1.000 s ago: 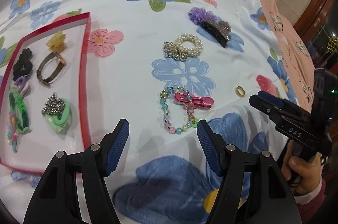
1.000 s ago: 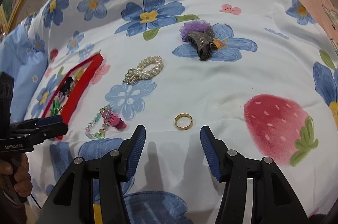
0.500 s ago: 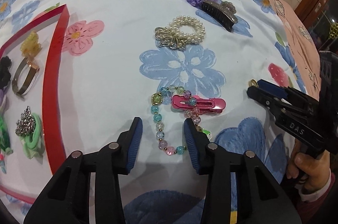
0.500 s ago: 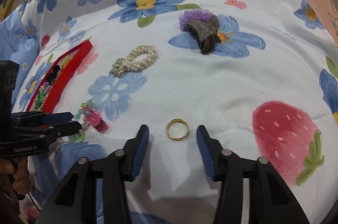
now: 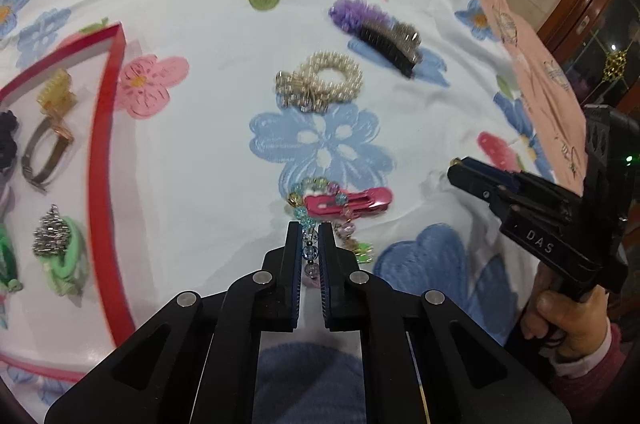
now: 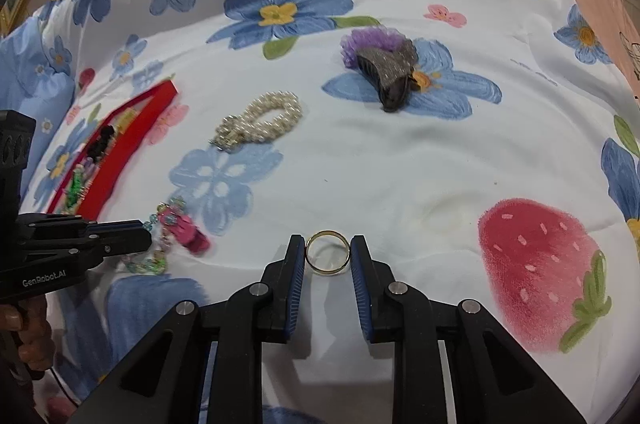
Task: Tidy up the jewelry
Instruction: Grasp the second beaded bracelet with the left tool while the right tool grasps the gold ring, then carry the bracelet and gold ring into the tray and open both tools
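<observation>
My jaws on the left gripper (image 5: pixel 309 238) are pinched on the beaded bracelet (image 5: pixel 316 224), which lies on the flowered bedspread (image 5: pixel 224 152) with the pink hair clip (image 5: pixel 348 202) across it; those on the right gripper (image 6: pixel 327 250) sit around the gold ring (image 6: pixel 327 251), touching it but not visibly clamped. The red tray (image 5: pixel 105 144) already holds several pieces. By my reckoning, the pearl bracelet (image 5: pixel 324 84) and dark claw clip (image 5: pixel 390 42) also remain
</observation>
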{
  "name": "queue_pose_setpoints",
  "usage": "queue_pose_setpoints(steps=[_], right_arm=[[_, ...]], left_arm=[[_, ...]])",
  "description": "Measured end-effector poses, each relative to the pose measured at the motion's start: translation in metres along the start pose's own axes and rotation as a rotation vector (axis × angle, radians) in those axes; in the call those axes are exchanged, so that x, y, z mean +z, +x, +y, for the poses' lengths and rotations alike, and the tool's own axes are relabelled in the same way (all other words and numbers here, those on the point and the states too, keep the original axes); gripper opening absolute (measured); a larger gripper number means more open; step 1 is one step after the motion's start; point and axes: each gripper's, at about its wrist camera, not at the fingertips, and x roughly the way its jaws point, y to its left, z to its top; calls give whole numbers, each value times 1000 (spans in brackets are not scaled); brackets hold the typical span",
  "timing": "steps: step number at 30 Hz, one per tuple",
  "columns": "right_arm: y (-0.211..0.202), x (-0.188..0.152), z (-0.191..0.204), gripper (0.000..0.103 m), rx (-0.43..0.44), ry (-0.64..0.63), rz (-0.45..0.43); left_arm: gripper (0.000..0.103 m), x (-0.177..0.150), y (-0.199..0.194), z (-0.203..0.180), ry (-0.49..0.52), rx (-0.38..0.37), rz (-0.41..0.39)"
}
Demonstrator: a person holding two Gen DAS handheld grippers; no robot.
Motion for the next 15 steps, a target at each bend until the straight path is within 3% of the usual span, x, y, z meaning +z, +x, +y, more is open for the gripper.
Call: queue_pose_setpoints(steps=[15], right_arm=[[-32, 15, 44, 23, 108, -48, -53]], left_arm=[[7, -6, -80, 19, -60, -5, -148]])
